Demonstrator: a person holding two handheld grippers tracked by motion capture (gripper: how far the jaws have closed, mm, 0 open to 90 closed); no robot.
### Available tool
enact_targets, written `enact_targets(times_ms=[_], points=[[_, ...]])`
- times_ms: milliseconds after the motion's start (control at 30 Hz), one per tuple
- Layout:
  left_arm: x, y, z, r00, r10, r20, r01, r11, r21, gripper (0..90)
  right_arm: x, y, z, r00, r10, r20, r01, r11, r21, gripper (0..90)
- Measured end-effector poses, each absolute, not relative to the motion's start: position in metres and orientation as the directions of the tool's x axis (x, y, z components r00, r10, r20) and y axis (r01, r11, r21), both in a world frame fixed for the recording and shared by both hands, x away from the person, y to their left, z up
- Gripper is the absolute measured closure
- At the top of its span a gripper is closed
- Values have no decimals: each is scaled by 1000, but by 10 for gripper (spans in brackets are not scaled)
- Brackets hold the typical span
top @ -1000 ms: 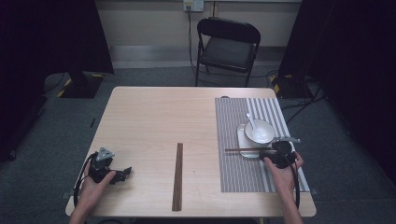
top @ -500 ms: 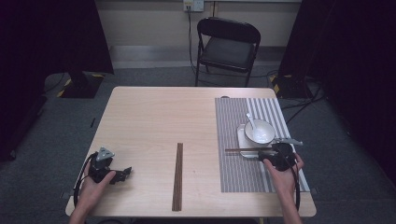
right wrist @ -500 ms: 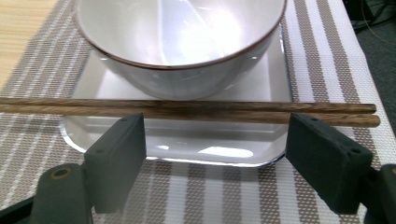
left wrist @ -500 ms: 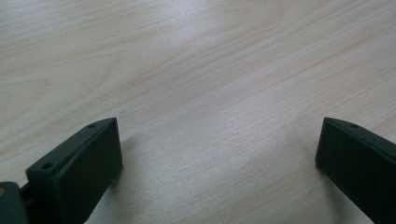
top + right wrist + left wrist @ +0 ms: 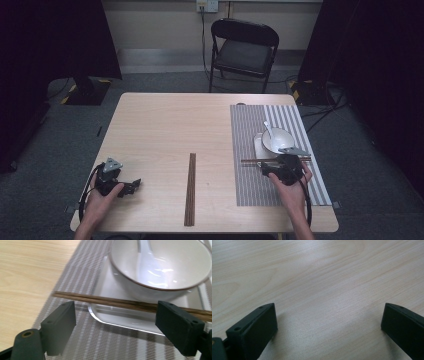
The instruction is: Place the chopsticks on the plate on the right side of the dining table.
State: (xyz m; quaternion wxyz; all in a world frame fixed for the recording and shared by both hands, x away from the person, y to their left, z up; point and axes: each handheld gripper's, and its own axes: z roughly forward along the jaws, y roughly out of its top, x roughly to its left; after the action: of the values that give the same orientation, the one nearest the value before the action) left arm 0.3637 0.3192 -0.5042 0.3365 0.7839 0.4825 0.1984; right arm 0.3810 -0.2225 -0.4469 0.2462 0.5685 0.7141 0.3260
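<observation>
A white bowl [image 5: 278,140] [image 5: 162,265] with a white spoon [image 5: 267,129] [image 5: 147,262] in it stands on a small white tray [image 5: 258,148] [image 5: 112,315] on the striped placemat [image 5: 250,130]. One pair of brown chopsticks [image 5: 250,160] [image 5: 100,299] lies crosswise on the tray's near edge. My right gripper [image 5: 279,162] [image 5: 116,315] is open just short of them, a jaw on each side. A second pair of chopsticks [image 5: 190,189] lies on the bare wood mid-table. Low over bare wood at the front left, my left gripper [image 5: 131,185] [image 5: 328,317] is open and holds nothing.
The wooden table [image 5: 165,125] has bare room across its left and far parts. A black folding chair [image 5: 244,47] stands beyond the far edge. Cables trail from both grippers toward the front edge.
My right gripper has shifted slightly left along the near side of the tray. The left gripper, both chopstick pairs and the bowl have not moved.
</observation>
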Motion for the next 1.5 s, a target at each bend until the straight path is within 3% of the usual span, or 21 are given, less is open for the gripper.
enact_targets(times_ms=[733,1167,1500], points=[[364,319,-504,457,889,-11,623,-312,717,0,369,-125,-451,-467,882,66,635,283,719,162],[364,320,-504,460,888,-7,622,-316,717,0,369,-82,-489,-529,849,-3,641,402,654,168],[364,320,-504,460,888,-7,622,-316,717,0,370,-79,-500,-532,846,-16,584,381,717,112]])
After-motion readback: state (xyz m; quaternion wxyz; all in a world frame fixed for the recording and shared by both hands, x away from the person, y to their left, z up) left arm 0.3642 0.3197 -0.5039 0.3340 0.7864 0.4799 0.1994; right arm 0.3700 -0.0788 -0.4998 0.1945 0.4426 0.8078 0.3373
